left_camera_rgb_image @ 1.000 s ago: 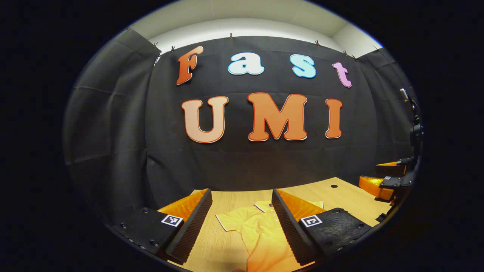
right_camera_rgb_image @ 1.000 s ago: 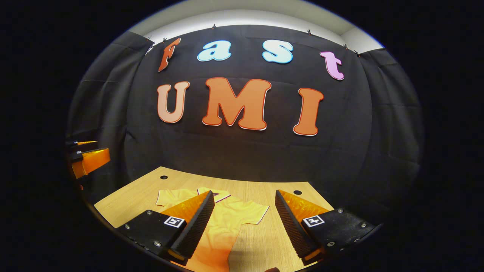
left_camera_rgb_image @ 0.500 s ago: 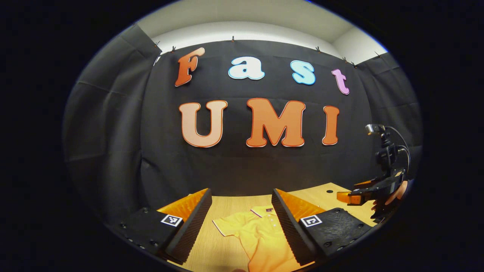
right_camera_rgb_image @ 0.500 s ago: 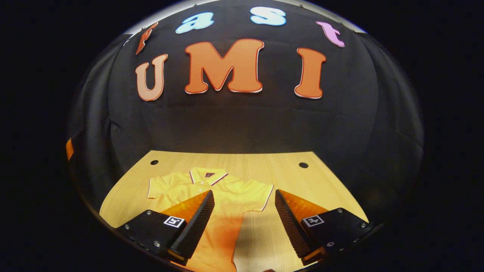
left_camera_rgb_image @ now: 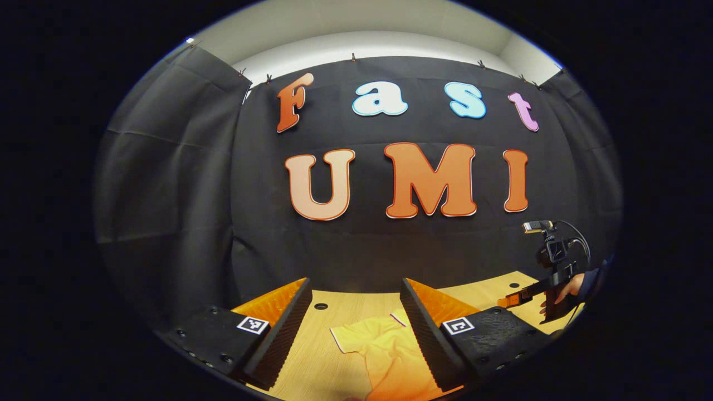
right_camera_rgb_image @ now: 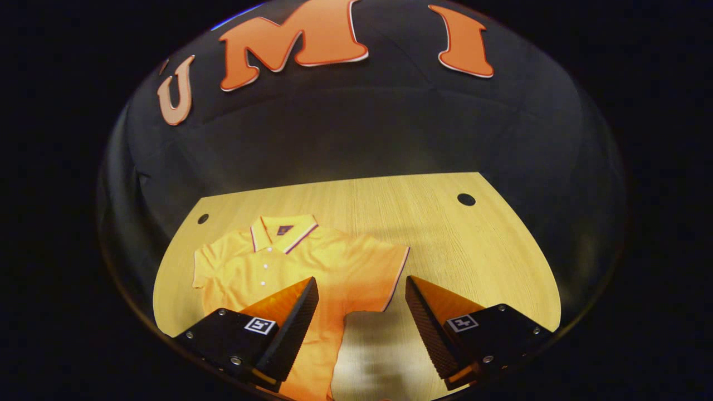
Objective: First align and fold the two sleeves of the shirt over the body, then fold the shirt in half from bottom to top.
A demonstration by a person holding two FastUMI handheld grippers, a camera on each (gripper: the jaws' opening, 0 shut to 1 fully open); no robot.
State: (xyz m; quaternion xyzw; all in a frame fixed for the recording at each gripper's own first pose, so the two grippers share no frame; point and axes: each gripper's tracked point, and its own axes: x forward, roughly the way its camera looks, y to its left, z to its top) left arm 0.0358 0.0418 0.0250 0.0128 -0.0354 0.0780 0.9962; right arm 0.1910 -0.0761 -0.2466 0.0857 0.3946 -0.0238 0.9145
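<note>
The shirt (right_camera_rgb_image: 312, 267) is yellow with short sleeves and a collar (right_camera_rgb_image: 283, 231) with a thin dark line along its edge. Small white buttons run down the front. It lies flat and face up on the wooden table (right_camera_rgb_image: 445, 245), collar toward the far wall, sleeves spread out.

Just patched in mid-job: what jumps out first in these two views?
The yellow-orange polo shirt lies flat and unfolded on the wooden table, collar toward the booth wall, both sleeves spread. The right tongs hang open above its right sleeve. In the left gripper view, the left tongs are open above the shirt's other sleeve.
</note>
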